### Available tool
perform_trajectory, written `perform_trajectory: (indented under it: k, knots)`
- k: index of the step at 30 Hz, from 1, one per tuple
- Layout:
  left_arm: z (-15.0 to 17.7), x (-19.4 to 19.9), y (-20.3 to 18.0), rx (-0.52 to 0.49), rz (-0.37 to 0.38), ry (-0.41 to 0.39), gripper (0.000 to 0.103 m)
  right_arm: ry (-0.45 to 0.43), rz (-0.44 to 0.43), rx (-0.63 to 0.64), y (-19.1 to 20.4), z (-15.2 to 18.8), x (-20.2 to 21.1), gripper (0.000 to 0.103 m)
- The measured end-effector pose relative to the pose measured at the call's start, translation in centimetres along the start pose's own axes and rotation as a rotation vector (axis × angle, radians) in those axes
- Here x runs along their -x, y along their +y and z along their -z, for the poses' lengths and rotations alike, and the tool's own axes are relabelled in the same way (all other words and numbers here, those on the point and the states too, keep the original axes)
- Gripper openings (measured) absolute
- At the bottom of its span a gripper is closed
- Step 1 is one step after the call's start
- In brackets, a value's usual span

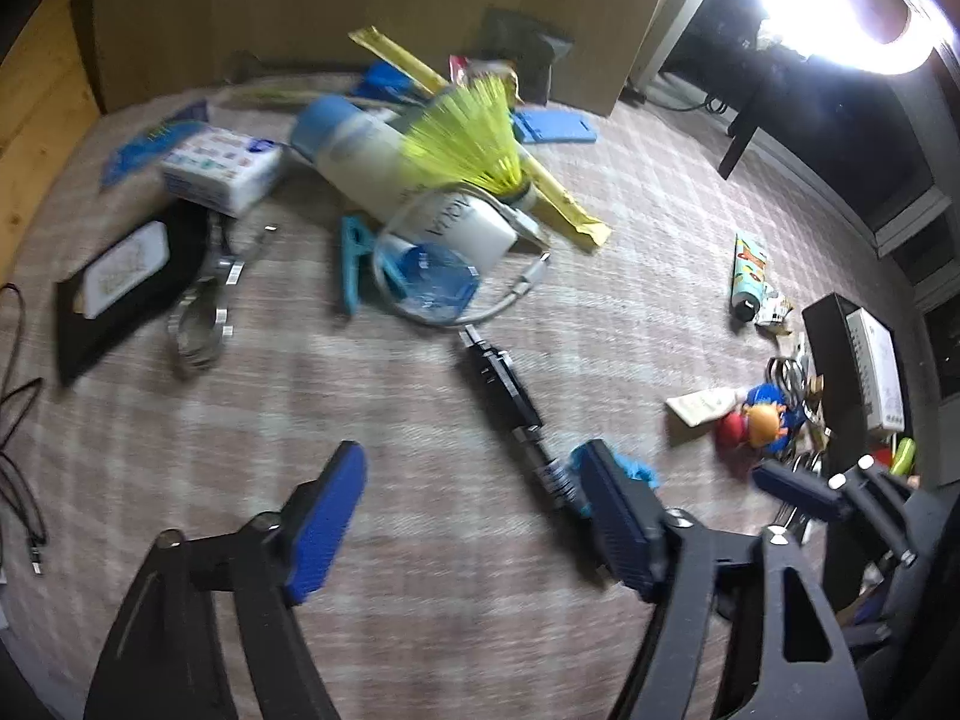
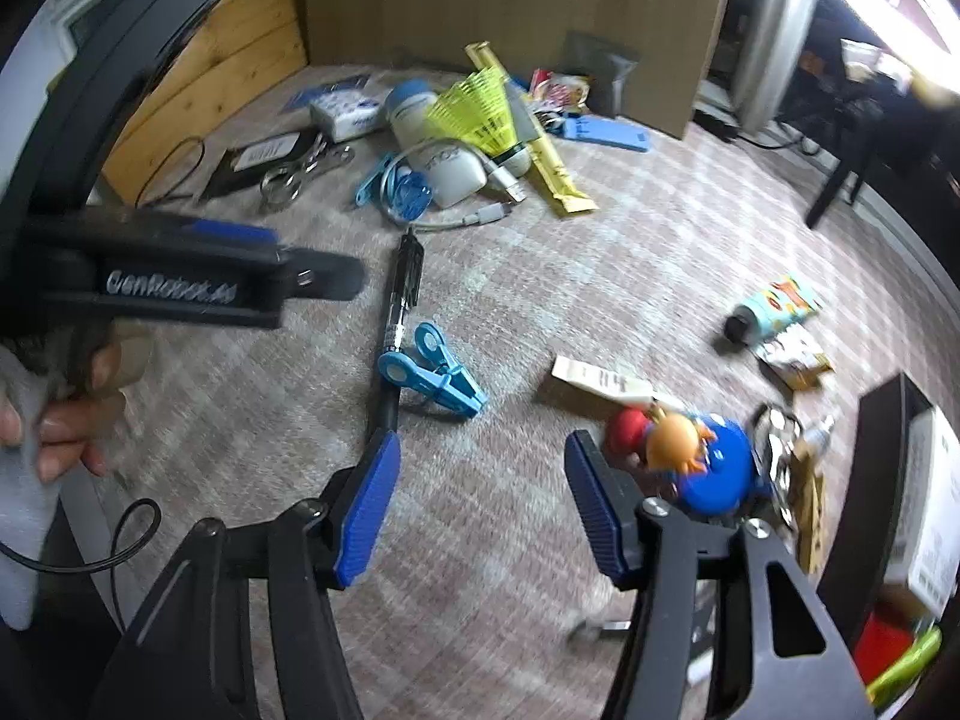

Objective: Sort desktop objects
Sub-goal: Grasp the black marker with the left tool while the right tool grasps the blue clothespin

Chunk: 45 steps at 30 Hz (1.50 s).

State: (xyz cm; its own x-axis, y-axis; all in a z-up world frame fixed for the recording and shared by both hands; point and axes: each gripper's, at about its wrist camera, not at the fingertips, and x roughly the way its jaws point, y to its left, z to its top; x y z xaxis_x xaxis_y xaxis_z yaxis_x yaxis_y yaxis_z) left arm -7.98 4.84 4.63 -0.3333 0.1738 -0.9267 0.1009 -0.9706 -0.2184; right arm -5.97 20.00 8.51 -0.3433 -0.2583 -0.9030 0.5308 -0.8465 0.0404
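Note:
A black pen (image 1: 504,384) lies on the checked cloth, and it also shows in the right wrist view (image 2: 401,300). A blue clothes peg (image 2: 435,375) lies beside its near end. My left gripper (image 1: 474,516) is open and empty above the cloth, its right finger beside the pen's near end. My right gripper (image 2: 480,510) is open and empty, just left of a toy figure (image 2: 690,456) in blue with a red cap. A pile at the back holds a yellow shuttlecock (image 1: 474,138), a white bottle (image 1: 360,150), a white charger (image 1: 468,228) and a cable.
A black box (image 2: 882,480) with a white carton stands at the right. A small tube (image 2: 774,309), a paper tag (image 2: 600,381), a tissue pack (image 1: 222,171), a black tray (image 1: 120,294) and metal clips (image 1: 204,324) lie around. A cardboard wall stands behind.

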Motion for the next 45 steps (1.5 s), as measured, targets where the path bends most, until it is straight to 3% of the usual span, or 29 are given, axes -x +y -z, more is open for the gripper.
perform_trajectory:
  k: [3, 8, 11, 14, 18, 22, 26, 31, 33, 39, 45]
  knots:
    - [-0.7, -1.4, -0.4, 0.036, -0.012, 0.039, 0.055, 0.016, -0.034, 0.028, 0.0, -0.6, -1.0, 0.046]
    - [-0.7, -2.6, -1.6, 0.023, -0.04, 0.068, 0.053, 0.026, -0.076, 0.047, -0.6, -1.3, -2.1, 0.046]
    - [-0.5, -3.3, -2.0, 0.025, -0.054, 0.089, 0.04, 0.028, -0.094, 0.062, -0.5, -1.5, -2.7, 0.046]
    - [-0.5, -3.4, -2.4, 0.013, -0.087, 0.077, 0.039, 0.037, -0.118, 0.071, -0.5, -1.7, -3.4, 0.046]
    - [-0.4, -3.6, -2.8, -0.015, -0.13, 0.066, 0.026, 0.045, -0.128, 0.083, -0.1, -1.9, -4.4, 0.046]
    - [-0.1, -3.3, -2.4, -0.008, -0.128, 0.059, 0.021, 0.039, -0.138, 0.089, 0.4, -2.3, -4.9, 0.046]
    - [0.2, -3.1, -2.3, -0.01, -0.134, 0.057, 0.019, 0.03, -0.143, 0.085, 0.4, -3.2, -5.6, 0.041]
    - [0.7, -2.9, -2.3, -0.026, -0.138, 0.044, 0.016, 0.01, -0.08, 0.111, 1.4, -2.8, -5.5, 0.036]
    - [1.0, -2.7, -2.2, -0.024, -0.134, 0.04, 0.015, -0.004, -0.033, 0.107, 1.6, -2.5, -5.4, 0.025]
    - [1.9, -2.0, -1.5, -0.003, -0.131, 0.024, 0.013, -0.019, -0.062, -0.003, 0.8, -1.5, -4.4, 0.025]
    - [2.9, 0.4, -1.3, 0.025, -0.087, -0.016, 0.013, -0.094, -0.059, -0.094, 0.4, -0.4, -1.1, 0.025]
